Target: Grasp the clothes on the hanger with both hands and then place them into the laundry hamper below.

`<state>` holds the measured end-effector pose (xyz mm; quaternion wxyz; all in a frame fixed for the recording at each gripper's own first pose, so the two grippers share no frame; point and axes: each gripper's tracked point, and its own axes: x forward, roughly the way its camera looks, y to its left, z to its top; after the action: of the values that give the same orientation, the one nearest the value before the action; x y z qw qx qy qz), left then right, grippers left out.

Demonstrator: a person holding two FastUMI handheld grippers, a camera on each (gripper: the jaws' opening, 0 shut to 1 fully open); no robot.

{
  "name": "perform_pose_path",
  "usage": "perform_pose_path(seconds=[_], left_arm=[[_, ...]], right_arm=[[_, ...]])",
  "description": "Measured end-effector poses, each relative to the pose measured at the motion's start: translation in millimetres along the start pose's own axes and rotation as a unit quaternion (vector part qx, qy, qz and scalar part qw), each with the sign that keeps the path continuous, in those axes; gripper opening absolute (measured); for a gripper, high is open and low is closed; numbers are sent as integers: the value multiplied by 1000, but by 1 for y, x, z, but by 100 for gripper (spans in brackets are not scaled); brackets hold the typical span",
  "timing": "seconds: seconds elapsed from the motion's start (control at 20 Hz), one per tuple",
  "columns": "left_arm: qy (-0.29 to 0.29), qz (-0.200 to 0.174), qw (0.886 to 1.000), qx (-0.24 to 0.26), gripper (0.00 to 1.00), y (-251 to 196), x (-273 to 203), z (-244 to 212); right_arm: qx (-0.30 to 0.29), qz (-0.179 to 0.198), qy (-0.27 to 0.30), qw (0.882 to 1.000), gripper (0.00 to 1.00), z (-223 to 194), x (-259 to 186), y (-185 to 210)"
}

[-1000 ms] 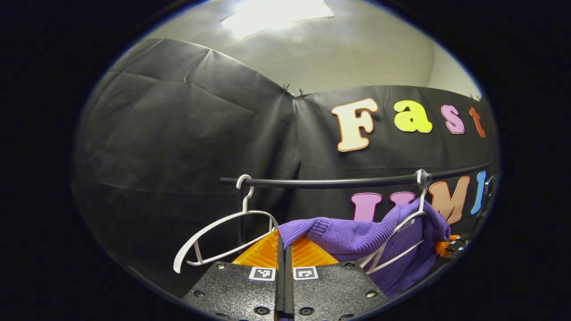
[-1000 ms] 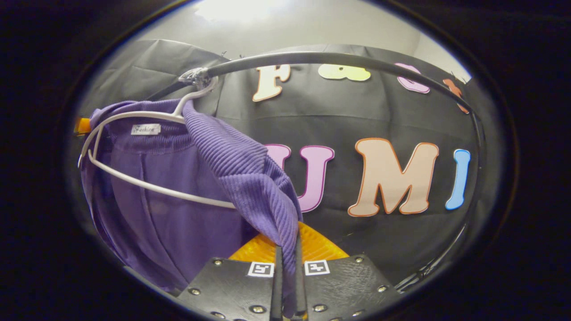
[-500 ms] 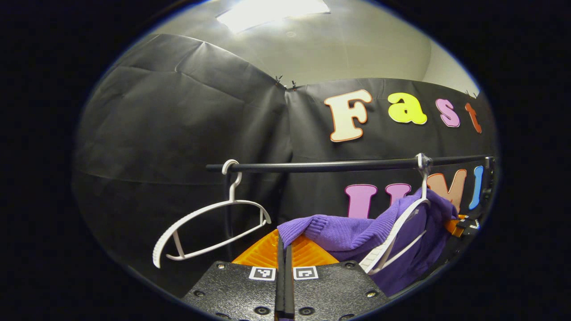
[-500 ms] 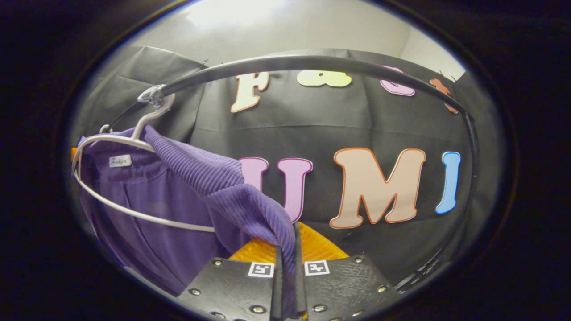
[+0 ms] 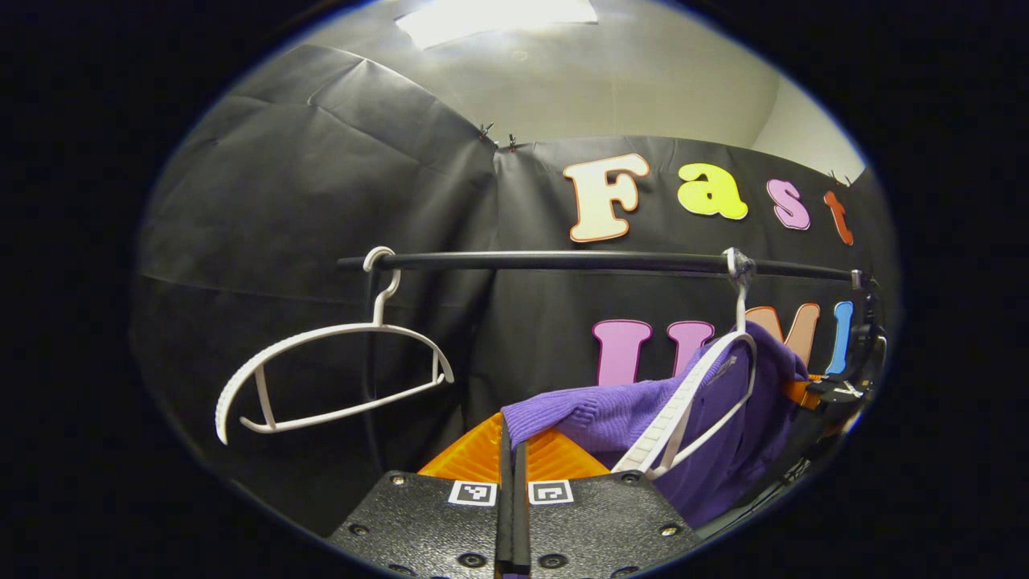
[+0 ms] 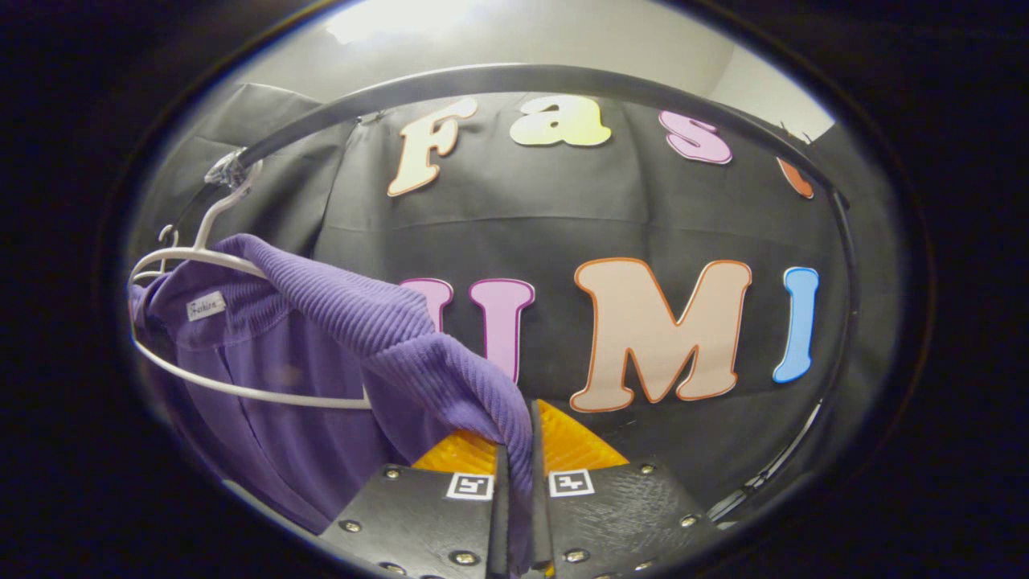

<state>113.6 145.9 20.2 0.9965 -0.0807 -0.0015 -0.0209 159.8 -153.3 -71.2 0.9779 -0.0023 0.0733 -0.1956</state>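
Both tongs, left [image 5: 512,482] and right [image 6: 514,474], clamped on purple ribbed knit garment [image 6: 338,322]; garment on white plastic hanger [image 6: 241,392], partly off; hamper drop left.

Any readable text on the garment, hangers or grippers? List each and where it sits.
Neck label on the purple garment: a short line of script, too small and blurred to read.
Square markers on the left gripper and the right gripper: black-and-white patterns, no words or numbers.
Empty white hanger and garment's hanger: no text visible.
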Motion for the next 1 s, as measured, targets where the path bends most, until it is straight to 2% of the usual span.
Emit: perform_pose_path(seconds=[0.25,0.5,0.85,1.0], left_arm=[[4,-16,999,-37,0,-6,1,-8],[3,-26,998,-57,0,-8,2,-10],[5,-32,998,-50,0,-9,2,-8],[5,-32,998,-47,0,-9,2,-5]], right_arm=[[14,-12,-15,1000,11,10,7,-14],[25,-39,-65,997,11,43,11,-29],[-6,-70,-116,991,10,56,23,-32],[-6,-72,-127,989,11,56,32,-26]])
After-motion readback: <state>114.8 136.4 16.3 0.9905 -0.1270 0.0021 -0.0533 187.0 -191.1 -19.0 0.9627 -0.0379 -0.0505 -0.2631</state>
